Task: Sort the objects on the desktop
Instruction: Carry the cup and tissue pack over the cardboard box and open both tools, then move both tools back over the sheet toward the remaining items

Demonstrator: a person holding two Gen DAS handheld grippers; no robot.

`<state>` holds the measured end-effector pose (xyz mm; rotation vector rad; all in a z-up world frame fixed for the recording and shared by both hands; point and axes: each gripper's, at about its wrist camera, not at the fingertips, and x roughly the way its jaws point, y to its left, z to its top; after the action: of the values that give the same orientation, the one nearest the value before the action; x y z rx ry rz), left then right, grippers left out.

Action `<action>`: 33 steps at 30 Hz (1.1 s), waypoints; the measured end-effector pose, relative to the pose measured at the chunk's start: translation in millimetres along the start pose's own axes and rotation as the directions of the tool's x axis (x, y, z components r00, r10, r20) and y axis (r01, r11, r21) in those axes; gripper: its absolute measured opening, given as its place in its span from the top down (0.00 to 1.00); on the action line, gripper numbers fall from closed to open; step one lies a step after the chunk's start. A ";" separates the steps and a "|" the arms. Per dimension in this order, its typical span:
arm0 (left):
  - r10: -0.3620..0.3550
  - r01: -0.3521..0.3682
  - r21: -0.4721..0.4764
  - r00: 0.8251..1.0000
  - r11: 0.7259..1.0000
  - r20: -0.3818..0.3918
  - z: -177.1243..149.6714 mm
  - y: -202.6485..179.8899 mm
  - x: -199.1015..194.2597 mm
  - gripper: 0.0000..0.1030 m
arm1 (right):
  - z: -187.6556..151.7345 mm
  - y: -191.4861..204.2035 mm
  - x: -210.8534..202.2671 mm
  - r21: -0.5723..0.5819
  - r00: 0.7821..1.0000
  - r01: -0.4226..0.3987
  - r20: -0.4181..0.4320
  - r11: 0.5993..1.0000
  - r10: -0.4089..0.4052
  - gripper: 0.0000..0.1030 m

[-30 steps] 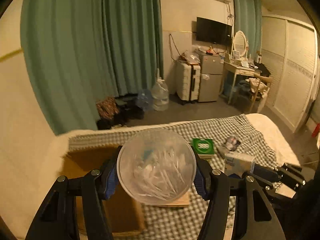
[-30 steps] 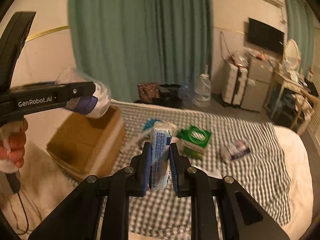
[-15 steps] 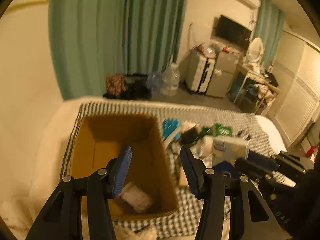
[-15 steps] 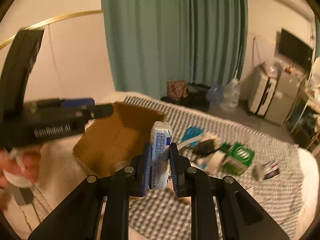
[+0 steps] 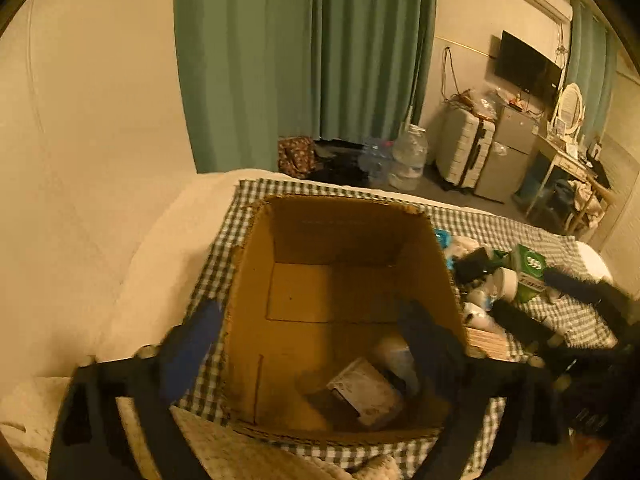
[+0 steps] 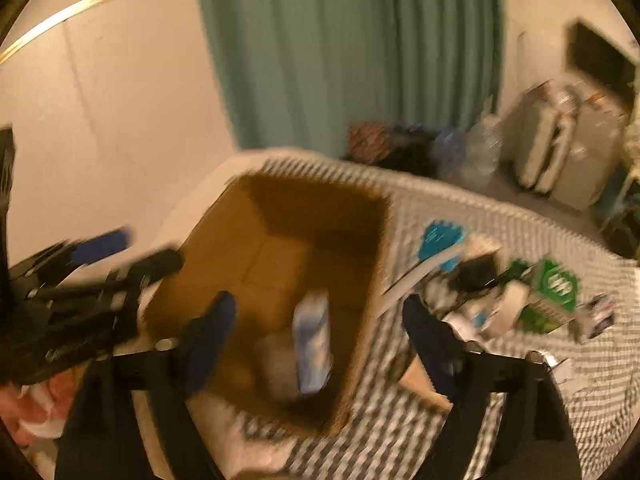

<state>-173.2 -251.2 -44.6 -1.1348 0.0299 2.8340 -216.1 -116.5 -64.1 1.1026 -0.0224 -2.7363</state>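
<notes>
Cardboard, brown and open-topped, the box [image 5: 348,312] is sitting on the checked cloth [image 5: 568,320] as the collecting bin, probably why both tools are hanging over it. The left gripper [image 5: 308,340] is hovering with jaws spread and empty; the right gripper [image 6: 320,336] is likewise gaping. Between its fingers the blue-and-white packet [image 6: 312,348] is lying or dropping inside the box, long axis pointing away from the camera toward the far wall. Unsorted clutter [image 6: 520,300] is waiting just beside the box.
</notes>
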 end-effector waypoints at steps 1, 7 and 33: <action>0.003 -0.003 0.017 1.000 1.000 0.002 -0.5 -4.0 1.3 0.06 | 0.6 -2.4 -2.6 -0.008 0.999 0.022 0.027 1.000 -0.022 0.16; -0.036 0.033 0.091 0.999 0.995 0.031 -11.3 -30.7 -7.2 0.03 | -11.8 -40.8 -28.6 0.028 0.989 0.110 0.094 0.993 -0.113 0.15; -0.163 0.190 0.203 0.976 0.961 -0.146 -112.9 -299.9 73.4 0.00 | -201.8 -293.4 -91.4 0.337 0.942 0.298 0.046 0.893 -0.331 0.03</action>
<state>-121.6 47.2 -172.5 -1.2027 0.2274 2.5267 -62.8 199.6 -172.3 1.1276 -0.3546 -3.1654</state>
